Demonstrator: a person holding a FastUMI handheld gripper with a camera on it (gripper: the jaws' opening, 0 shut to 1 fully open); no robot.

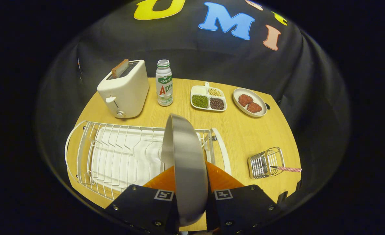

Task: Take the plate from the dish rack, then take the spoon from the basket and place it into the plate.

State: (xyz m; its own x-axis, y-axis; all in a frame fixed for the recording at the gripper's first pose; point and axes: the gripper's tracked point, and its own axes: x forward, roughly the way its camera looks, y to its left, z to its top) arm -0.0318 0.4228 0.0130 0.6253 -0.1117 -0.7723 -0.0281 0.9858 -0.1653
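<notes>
A steel plate (184, 160) stands on edge between my two fingers, held clear above the white wire dish rack (114, 156). My gripper (189, 186) is shut on its rim. To the right of the fingers a small wire basket (266, 162) lies on the wooden table, and a spoon handle with a red checked pattern (289, 169) sticks out of it to the right. The spoon's bowl is hidden inside the basket.
At the table's back stand a cream toaster (124, 89) with a slice of bread, a drink bottle (164, 83), a divided dish of beans (208, 98) and an oval plate with meat pieces (249, 102). Bare wood (244, 133) lies between rack and basket.
</notes>
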